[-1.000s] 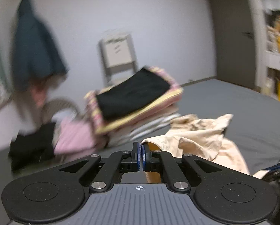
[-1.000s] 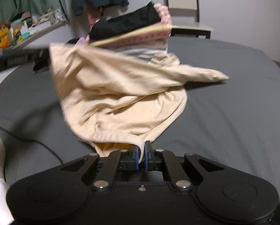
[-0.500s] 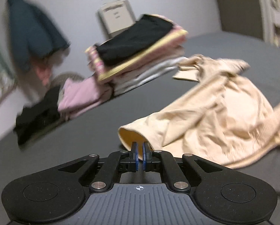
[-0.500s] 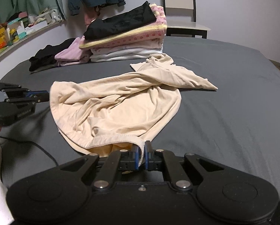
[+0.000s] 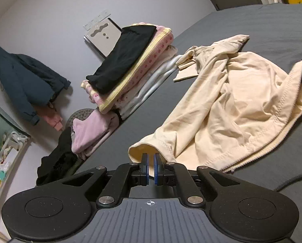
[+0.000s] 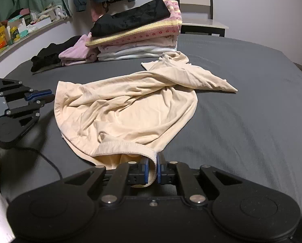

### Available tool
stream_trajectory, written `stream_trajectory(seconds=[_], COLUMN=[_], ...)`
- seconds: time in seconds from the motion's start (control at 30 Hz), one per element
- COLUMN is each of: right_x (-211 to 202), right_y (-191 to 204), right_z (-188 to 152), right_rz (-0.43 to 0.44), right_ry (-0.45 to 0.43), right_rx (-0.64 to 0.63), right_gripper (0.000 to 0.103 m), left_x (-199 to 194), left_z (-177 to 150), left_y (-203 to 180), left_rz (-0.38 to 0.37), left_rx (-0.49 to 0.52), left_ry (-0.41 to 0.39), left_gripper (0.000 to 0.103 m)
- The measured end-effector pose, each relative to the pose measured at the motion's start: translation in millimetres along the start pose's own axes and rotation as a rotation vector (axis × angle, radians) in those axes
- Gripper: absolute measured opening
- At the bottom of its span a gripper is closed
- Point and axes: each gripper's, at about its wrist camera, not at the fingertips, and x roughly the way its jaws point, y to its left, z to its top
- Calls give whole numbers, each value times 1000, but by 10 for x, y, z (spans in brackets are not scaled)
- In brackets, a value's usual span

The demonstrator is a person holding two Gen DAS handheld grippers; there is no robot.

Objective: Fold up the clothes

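A cream garment (image 6: 130, 105) lies crumpled on the dark grey bed (image 6: 242, 121). My right gripper (image 6: 152, 170) is shut on its ribbed hem at the near edge, and the cloth shows between the blue pads. My left gripper (image 5: 151, 168) sits low at the garment's (image 5: 221, 111) other hem corner. A narrow gap shows between its pads with no cloth in it, and the hem lies just past the fingertips. The right wrist view shows the left gripper (image 6: 49, 97) beside the garment's left edge.
A stack of folded clothes (image 6: 138, 34) topped by a black piece stands at the back of the bed. Beside it lie a pink garment (image 6: 76, 52) and a black one (image 6: 47, 56). A black cable (image 6: 49, 160) runs over the bed. A chair (image 6: 195, 0) stands behind the bed.
The cream garment was held up in the air a second ago and now lies flat on the bed. Both grippers came down with it. The left pads have parted slightly off the hem.
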Motion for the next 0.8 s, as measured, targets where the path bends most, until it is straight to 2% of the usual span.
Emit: stream_trajectory(seconds=[0.03,0.1,0.13,0.17,0.23,0.37,0.47,0.53,0.6,0.67,0.73,0.8], right_x=[5,14,18,22,30,31,26,20,17,17,14,10], right_y=[-3,-12,-14,-13,-8,-3,-14,-32,-52,-69,-68,-62], right_z=[-3,-4,-3,-2,-2,-7,-9,-10,-9,-6,-8,-12], right_rz=[1,3,4,4,8,14,20,25,30,34,38,42], right_ry=[3,8,9,11,16,15,14,13,12,12,11,9], right_rx=[2,8,11,11,8,3,8,17,28,39,40,38], right_gripper=[9,12,14,15,15,18,20,22,23,25,25,25], left_x=[-18,-41,-50,-58,-93,-127,-34,-5,3,45,69,121], left_z=[-6,-31,-43,-56,-75,-66,-48,-53,-64,-82,-140,-199], left_y=[-10,-30,-38,-46,-40,-22,-86,-41,86,194,247,254], left_rz=[-6,-15,-12,-9,18,65,123,151,116,62,-2,-19], left_rx=[3,7,9,12,7,26,203,301,340,398,494,594], left_ry=[-7,-19,-25,-32,-63,-110,-92,-132,-177,-183,-194,-180], left_gripper=[5,15,30,52,79,81,81,81,81,81,81,81])
